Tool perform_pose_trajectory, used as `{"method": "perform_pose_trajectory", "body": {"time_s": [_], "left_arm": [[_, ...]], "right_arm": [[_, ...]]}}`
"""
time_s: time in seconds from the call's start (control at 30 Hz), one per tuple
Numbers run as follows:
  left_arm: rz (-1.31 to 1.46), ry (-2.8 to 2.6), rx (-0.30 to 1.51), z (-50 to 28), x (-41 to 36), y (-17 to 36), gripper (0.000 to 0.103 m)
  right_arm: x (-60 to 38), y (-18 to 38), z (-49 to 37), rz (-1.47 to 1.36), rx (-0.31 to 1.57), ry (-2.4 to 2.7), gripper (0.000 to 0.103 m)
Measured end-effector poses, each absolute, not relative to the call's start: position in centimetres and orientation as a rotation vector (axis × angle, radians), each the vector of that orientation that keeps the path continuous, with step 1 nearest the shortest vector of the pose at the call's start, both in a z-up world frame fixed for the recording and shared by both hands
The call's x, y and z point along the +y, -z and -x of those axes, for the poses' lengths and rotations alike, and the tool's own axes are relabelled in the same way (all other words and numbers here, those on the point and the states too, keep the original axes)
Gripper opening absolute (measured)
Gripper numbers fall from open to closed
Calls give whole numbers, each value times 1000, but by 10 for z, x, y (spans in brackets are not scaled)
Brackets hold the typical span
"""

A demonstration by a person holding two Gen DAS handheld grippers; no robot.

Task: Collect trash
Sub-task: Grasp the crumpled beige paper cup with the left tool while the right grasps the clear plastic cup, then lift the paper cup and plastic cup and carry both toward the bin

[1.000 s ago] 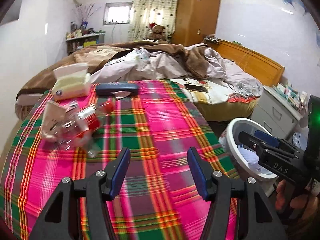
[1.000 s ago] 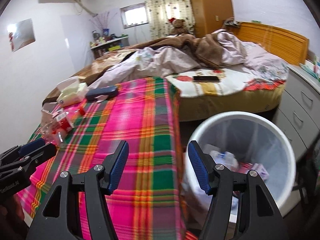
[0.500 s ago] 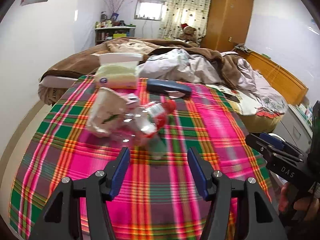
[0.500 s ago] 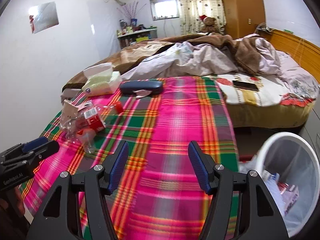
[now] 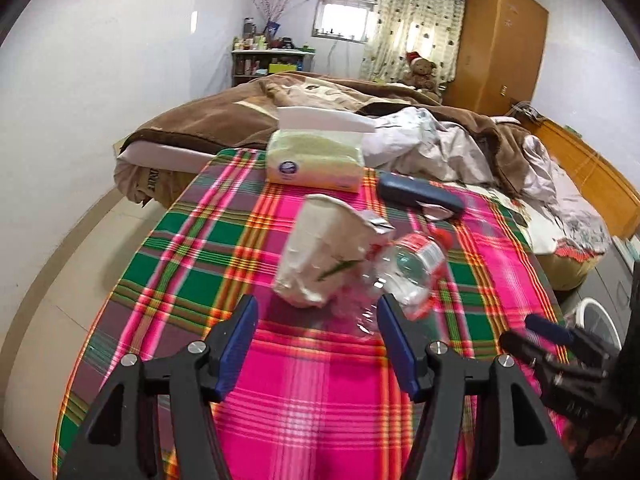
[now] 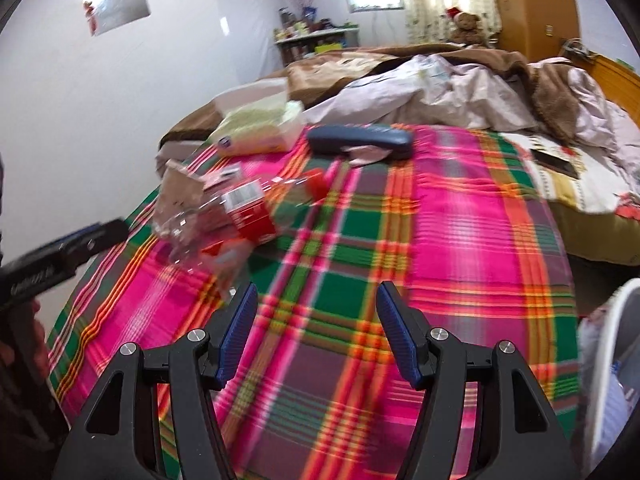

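A crushed clear plastic bottle with a red label and red cap (image 5: pixel 412 268) lies on its side on the tabletop, which is covered by a pink, green and orange plaid cloth (image 5: pixel 328 392). Touching the bottle on its left, as the left wrist view shows it, is a crumpled white paper cup (image 5: pixel 320 256), also tipped over. A small torn foil scrap (image 5: pixel 378 224) sits just behind the bottle, against the cup's rim.

Farther behind the bottle lies a long dark blue case (image 5: pixel 420 196), and beyond the cup, near the tabletop's far edge, a pale green soft pack of tissues with a white flap (image 5: pixel 316 160). Past the bottle's end of the tabletop stands a bed with a rumpled brown blanket and white bedding (image 5: pixel 432 140).

The left gripper (image 5: pixel 316 344) hangs just in front of the bottle and cup, its blue-padded jaws opening and holding nothing; the bottle's base is near the right pad, though contact cannot be made out. The right gripper (image 6: pixel 316 332) is over bare cloth to the right of the bottle, jaws standing wide apart and empty. Well to the right of the bottle, below the tabletop's edge, is the rim of a white round waste bin (image 6: pixel 612 320).
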State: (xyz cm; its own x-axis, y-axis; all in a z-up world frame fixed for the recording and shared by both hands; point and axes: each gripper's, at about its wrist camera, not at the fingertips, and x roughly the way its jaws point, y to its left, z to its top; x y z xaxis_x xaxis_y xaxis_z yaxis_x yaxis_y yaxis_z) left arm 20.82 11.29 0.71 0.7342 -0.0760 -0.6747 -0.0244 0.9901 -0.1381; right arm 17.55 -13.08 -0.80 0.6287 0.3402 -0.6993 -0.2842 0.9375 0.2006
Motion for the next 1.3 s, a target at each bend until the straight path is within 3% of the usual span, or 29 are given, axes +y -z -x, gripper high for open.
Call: {"method": "perform_pose_trajectory", "body": {"time_s": [0.67, 0.73, 0.9, 1.13, 1.23, 1.3], "left_arm": [[167, 136, 831, -273, 132, 15, 66], [170, 145, 838, -280, 132, 18, 66], [144, 174, 876, -294, 130, 26, 66], [205, 208, 891, -301, 134, 34, 65], [211, 207, 890, -301, 135, 36, 54], [197, 213, 892, -300, 132, 36, 52]], "right_arm": [[-71, 26, -202, 49, 902, -503, 63], [-69, 27, -206, 54, 908, -504, 49], [-70, 32, -208, 61, 924, -505, 33], [-83, 31, -209, 31, 930, -477, 30], [-90, 31, -210, 6, 929, -462, 29], [-94, 31, -210, -2, 929, -451, 29]]}}
